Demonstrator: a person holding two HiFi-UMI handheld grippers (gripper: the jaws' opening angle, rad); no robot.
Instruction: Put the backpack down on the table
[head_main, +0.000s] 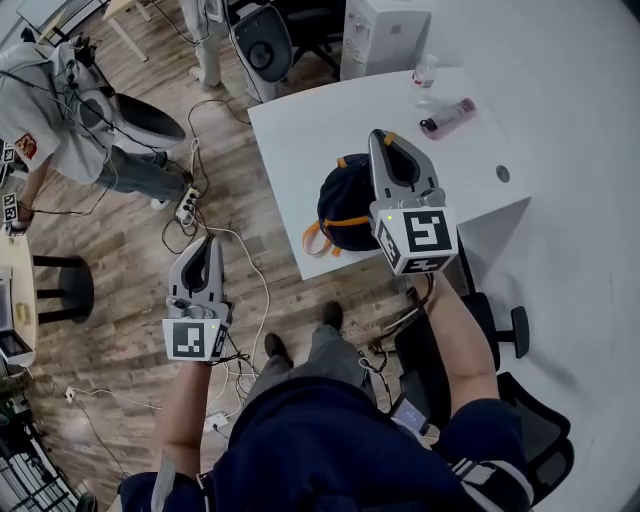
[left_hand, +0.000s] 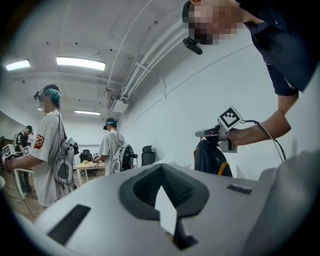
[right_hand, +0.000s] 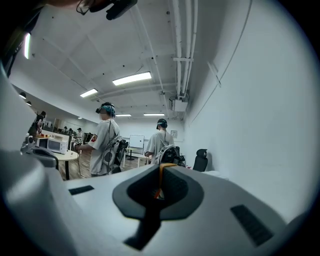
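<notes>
Head view: right gripper (head_main: 383, 137) jaws clamp orange strap (right_hand: 160, 176) so backpack (head_main: 345, 205) hangs over surface (head_main: 330, 110) at its 6 o'clock edge; left gripper (head_main: 210, 242) idle, jaws together.

One backpack (head_main: 345, 205), one table (head_main: 330, 120), one pink bottle (head_main: 447, 117), two grippers (head_main: 210, 242) (head_main: 381, 137).

No legible text anywhere.

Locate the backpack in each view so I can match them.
Head view: backpack centre, by the table's near edge.
Left gripper view: right of centre, hanging.
Right gripper view: only its orange strap, centre.
Shared landmark: right gripper holding it, head and left gripper views.
</notes>
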